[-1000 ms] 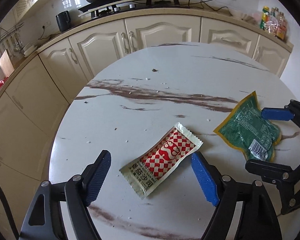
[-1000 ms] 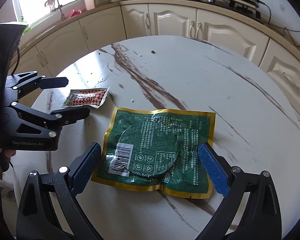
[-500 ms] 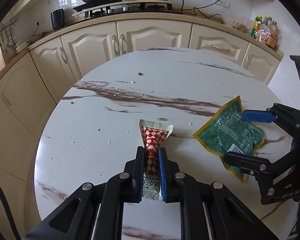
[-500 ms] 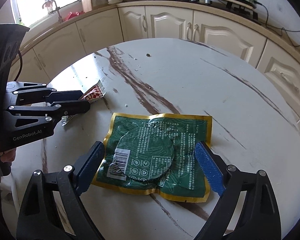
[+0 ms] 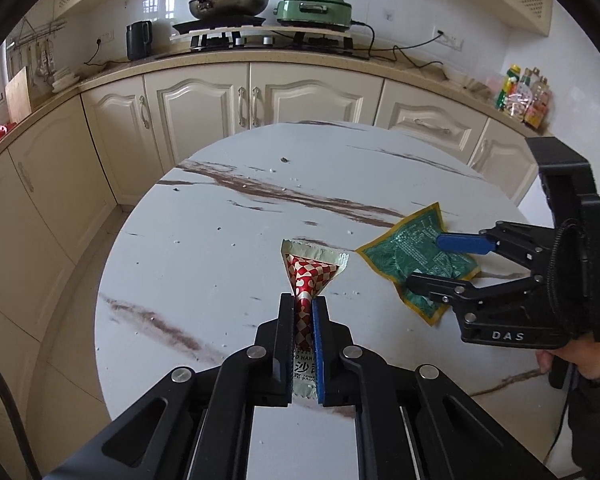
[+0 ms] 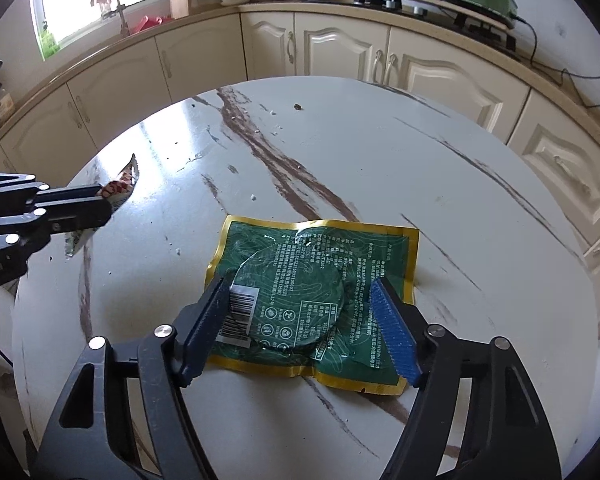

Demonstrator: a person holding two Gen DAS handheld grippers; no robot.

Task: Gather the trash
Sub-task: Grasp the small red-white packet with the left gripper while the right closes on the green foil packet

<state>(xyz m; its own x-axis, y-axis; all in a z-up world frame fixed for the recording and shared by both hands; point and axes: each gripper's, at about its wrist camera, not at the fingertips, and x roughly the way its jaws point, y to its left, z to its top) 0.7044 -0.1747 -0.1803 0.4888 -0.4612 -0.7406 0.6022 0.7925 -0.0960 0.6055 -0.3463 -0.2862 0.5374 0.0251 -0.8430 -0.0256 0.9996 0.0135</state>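
Crumbs (image 6: pixel 253 197) and one dark speck (image 6: pixel 298 107) dot the round marble table (image 6: pixel 440 184); cream cabinets curve behind it, nothing blocking either wrapper. Two wrappers, two grippers. Left gripper (image 5: pixel 303 308) is pressed together, pinching the red-and-white checkered sachet (image 5: pixel 312 270), whose far end fans out above the table's near-left part, crumpled at the waist. Green gold-edged pouch (image 6: pixel 300 288) lies flat on the table nearer its front edge, barcode at one corner, round bulge inside. Right gripper (image 6: pixel 304 312) straddles the pouch, jaws closing, pads not yet pressing it.
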